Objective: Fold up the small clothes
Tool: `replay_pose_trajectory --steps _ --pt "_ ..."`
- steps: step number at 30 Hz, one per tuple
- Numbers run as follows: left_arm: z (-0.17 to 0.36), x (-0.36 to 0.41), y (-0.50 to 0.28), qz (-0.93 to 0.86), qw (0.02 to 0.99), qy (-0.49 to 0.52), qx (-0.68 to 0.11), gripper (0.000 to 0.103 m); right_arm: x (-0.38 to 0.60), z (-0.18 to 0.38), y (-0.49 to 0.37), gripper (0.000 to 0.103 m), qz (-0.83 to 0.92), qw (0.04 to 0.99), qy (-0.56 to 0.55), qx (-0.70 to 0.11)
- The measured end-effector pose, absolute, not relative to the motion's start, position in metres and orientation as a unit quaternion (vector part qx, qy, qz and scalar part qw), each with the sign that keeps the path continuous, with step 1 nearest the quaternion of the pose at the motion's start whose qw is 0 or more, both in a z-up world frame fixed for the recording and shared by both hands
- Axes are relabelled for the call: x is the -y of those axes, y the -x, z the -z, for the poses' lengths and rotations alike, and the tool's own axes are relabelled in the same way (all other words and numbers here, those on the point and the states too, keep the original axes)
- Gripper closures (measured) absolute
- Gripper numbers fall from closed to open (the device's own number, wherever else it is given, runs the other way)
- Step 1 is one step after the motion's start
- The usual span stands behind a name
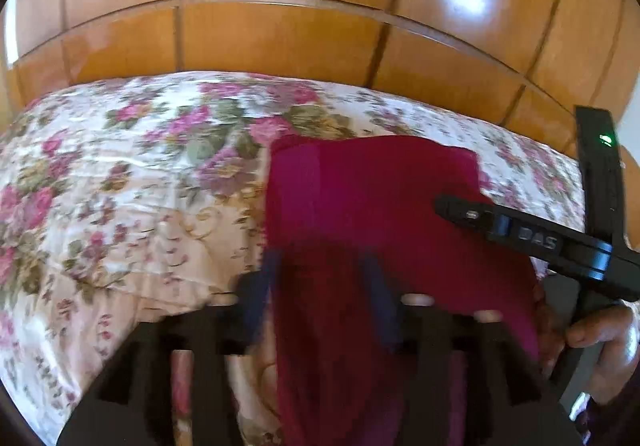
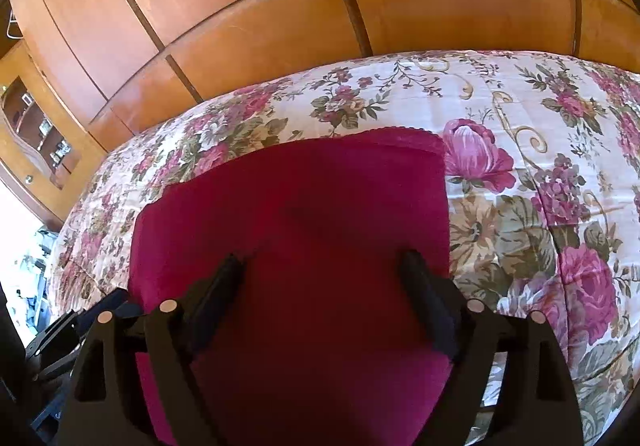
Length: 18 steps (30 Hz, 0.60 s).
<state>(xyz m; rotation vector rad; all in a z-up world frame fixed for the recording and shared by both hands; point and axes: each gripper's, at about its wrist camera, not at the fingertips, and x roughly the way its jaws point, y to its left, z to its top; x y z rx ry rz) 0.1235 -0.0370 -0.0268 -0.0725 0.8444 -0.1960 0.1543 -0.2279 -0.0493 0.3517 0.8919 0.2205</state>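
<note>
A small magenta garment (image 1: 372,189) lies on the floral bedspread (image 1: 120,173); it also shows in the right wrist view (image 2: 296,197). My left gripper (image 1: 324,266) has its fingers apart, blurred, with the garment's near edge lying between and over them. My right gripper (image 2: 324,262) is open above the garment, one finger on each side of its middle. The right gripper's body (image 1: 520,234) shows in the left wrist view at the garment's right edge, held by a hand (image 1: 600,334).
A glossy wooden wardrobe (image 1: 280,33) rises behind the bed; it also shows in the right wrist view (image 2: 280,25). A glass-fronted cabinet (image 2: 36,129) stands at far left. The bedspread (image 2: 540,165) spreads out to the right of the garment.
</note>
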Motion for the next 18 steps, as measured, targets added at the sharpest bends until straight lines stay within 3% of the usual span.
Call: replay_pose_trajectory --steps 7,10,18 --pt "0.025 0.025 -0.121 0.101 0.902 0.052 -0.415 0.048 0.23 0.043 -0.153 0.012 -0.124 0.877 -0.175 -0.431" --pt "0.022 0.026 -0.116 0.1 0.906 0.035 -0.41 0.048 0.236 0.037 -0.148 0.003 -0.128 0.873 -0.184 -0.434" --pt "0.027 0.023 -0.115 0.112 0.904 0.028 -0.413 0.042 0.263 0.054 -0.119 0.003 -0.161 0.846 -0.239 -0.449"
